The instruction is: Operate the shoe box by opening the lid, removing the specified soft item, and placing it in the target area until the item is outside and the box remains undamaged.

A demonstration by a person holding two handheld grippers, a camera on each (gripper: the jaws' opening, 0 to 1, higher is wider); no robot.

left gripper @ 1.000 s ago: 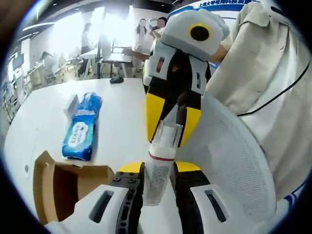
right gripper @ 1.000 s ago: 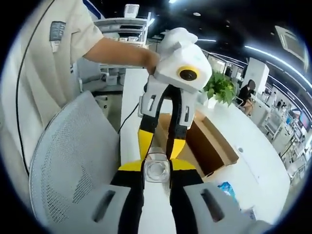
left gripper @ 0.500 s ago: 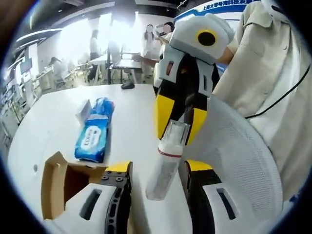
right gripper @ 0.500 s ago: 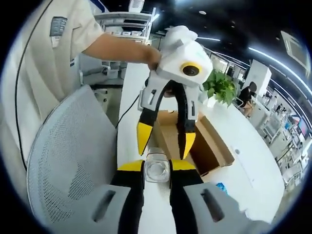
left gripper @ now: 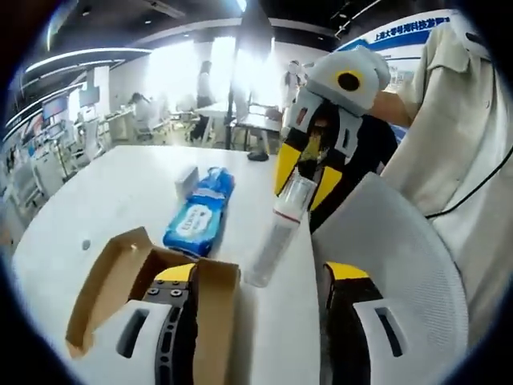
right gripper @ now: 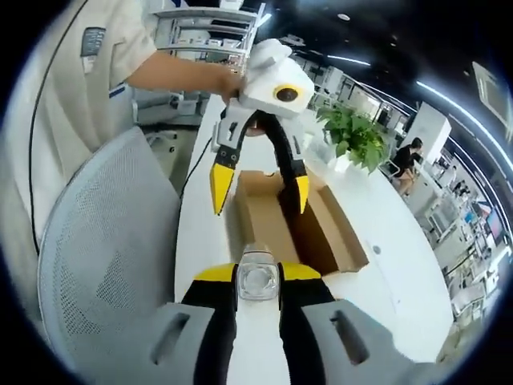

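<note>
My right gripper point(right gripper: 257, 277) is clamped on a clear plastic bottle point(left gripper: 280, 227), jaws tight against its end. My left gripper point(left gripper: 256, 277) stands wide open and touches nothing; the bottle hangs between and beyond its jaws, clear of both. The cardboard shoe box point(right gripper: 292, 220) lies open on the white table point(left gripper: 120, 184), a blue wipes pack point(left gripper: 198, 213) just beyond it.

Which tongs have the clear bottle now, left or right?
The right tongs: jaws shut on the clear bottle. The left tongs stand wide open, apart from it.
</note>
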